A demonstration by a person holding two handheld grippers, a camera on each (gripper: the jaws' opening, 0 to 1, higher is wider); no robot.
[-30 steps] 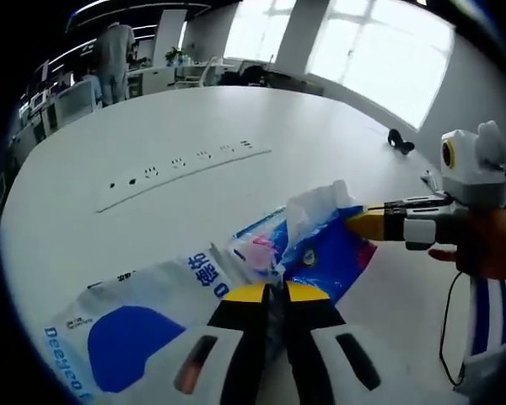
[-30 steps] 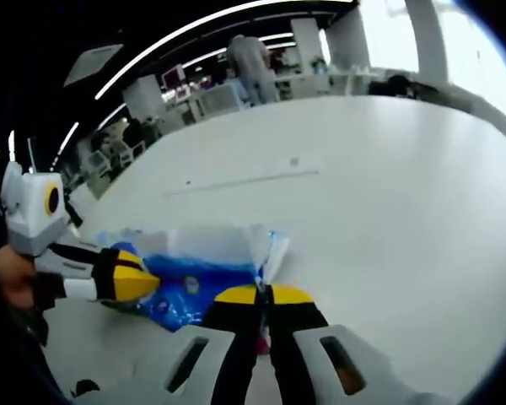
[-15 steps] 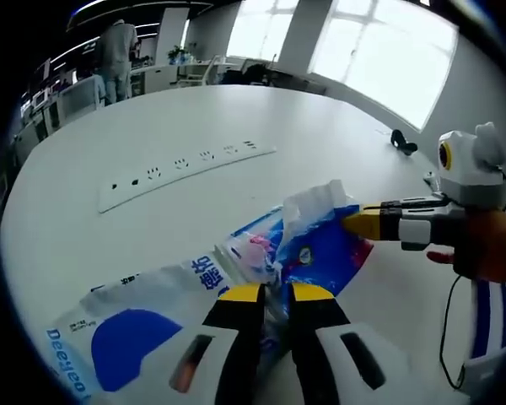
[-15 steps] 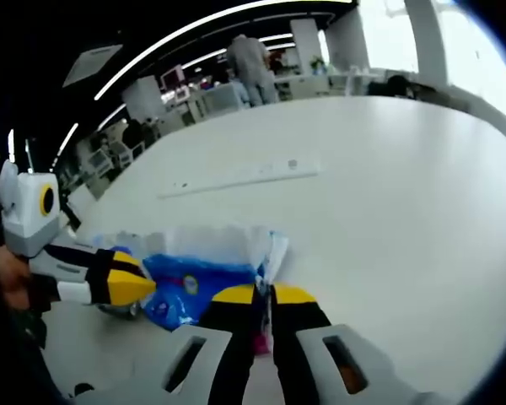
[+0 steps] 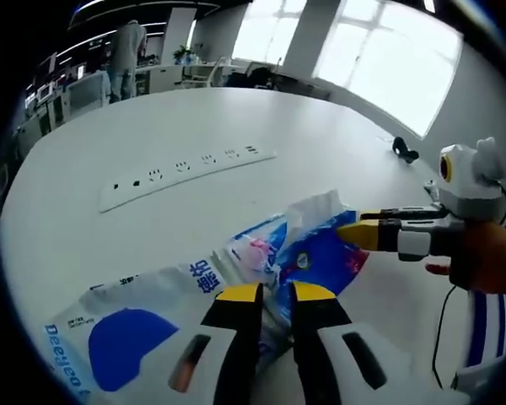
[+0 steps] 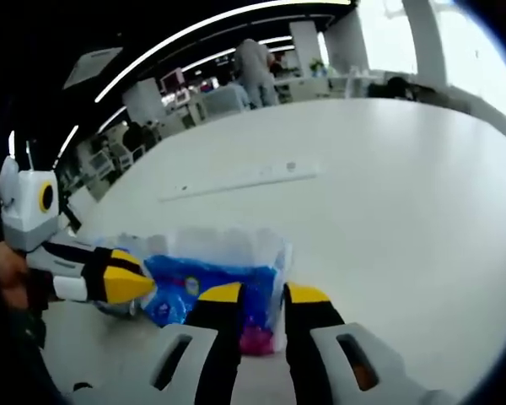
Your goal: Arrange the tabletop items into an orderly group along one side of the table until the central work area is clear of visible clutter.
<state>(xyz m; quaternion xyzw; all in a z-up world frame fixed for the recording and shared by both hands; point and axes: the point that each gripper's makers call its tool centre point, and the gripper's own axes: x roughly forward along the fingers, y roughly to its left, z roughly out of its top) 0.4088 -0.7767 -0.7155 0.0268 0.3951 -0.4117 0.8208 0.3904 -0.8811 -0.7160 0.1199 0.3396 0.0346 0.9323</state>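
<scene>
Here, in the left gripper view, the left tool (image 5: 267, 293) stands slightly parted over the near edge of the blue-and-white plastic pack (image 5: 312, 257); plastic lies between its tips, though a firm grip cannot be told; the right tool (image 5: 347, 231) comes in from the right, its narrow yellow tip touching the pack's far end, likely to steady or straighten it; the pack lies on the white counter (image 5: 152, 126), near a larger flat bag (image 5: 126, 329) and short of the power strip (image 5: 185, 173). In the right gripper view, the right tool (image 6: 263, 295) is open, straddling the pack's (image 6: 211, 283) clear end without pinching it; the left tool (image 6: 131, 287) meets the opposite end.
</scene>
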